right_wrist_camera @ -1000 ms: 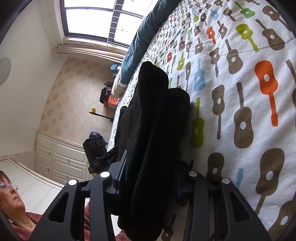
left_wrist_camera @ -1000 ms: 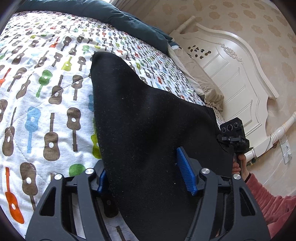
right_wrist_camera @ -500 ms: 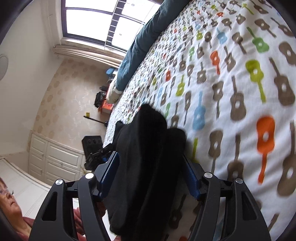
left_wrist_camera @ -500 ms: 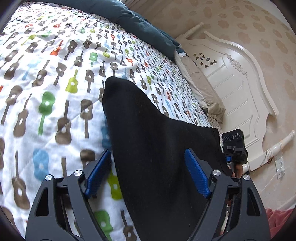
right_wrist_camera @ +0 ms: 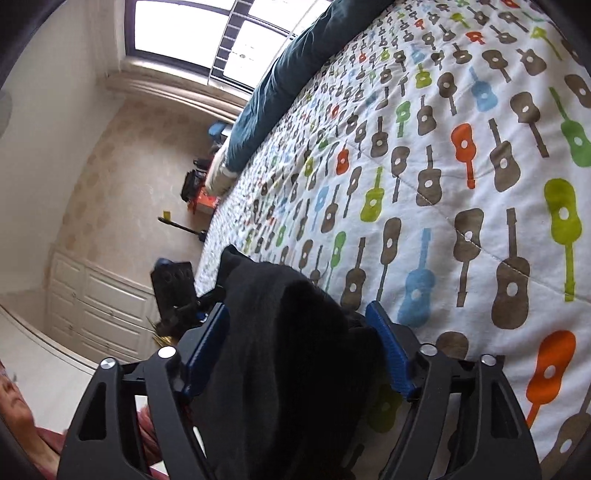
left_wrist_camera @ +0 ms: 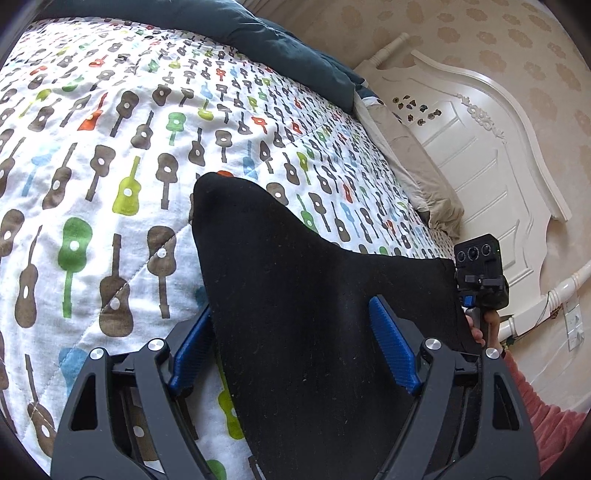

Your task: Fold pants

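Flat on the guitar-print quilt (left_wrist_camera: 110,155) lie the black pants (left_wrist_camera: 306,295), folded into a thick dark bundle whose narrow end points toward the dark blue pillow (left_wrist_camera: 258,33). Around its near end the left gripper (left_wrist_camera: 295,343) stands wide, its jaws having just been opening; the cloth runs between the blue pads (left_wrist_camera: 393,350) (the right pad rests above the fabric, pressing nothing). Likewise the right gripper (right_wrist_camera: 299,350) straddles the bundle's other end, jaws parted and lately widening, then easing in a little, the pants (right_wrist_camera: 280,332) lying loose between them. Beyond stands a white headboard (left_wrist_camera: 487,155).
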Motion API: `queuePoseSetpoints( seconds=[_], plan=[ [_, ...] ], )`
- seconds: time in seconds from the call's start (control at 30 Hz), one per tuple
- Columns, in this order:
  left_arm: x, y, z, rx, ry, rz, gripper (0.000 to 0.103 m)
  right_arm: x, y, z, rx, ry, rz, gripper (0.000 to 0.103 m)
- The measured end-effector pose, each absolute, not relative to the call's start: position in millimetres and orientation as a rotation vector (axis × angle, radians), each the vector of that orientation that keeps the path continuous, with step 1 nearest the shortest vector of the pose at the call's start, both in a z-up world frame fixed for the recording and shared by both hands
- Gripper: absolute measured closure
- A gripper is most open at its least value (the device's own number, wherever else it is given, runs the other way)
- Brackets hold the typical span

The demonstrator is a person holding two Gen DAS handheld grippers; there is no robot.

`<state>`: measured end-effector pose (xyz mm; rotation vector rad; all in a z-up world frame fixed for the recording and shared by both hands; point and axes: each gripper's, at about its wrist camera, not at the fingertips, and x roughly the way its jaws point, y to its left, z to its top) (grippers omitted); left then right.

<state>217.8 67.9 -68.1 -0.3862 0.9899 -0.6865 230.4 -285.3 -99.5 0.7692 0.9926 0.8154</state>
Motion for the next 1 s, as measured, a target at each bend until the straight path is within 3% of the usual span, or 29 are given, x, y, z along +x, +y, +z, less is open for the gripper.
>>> queuePoseSetpoints(
  seconds=[0.03,0.1,0.17,0.27,0.63,1.0],
  plan=[
    [218,65,-67,-0.365,0.986,-0.683,0.024,230,-284,-101,0.764,1.004,0.811,0.05],
    [217,59,-66,-0.307,0.979,-0.664,0.035,229,-284,-107,0.789,1.005,0.805,0.057],
    [215,54,-65,-0.259,0.972,-0.651,0.045,226,-285,-111,0.809,0.992,0.809,0.06],
    [213,50,-63,-0.218,0.956,-0.635,0.052,225,-290,-114,0.819,0.978,0.807,0.06],
    [210,53,-57,-0.215,0.933,-0.589,0.066,220,-297,-117,0.828,0.954,0.794,0.062],
    [205,50,-52,-0.18,0.911,-0.565,0.068,214,-297,-112,0.832,0.942,0.778,0.063]
  ],
)
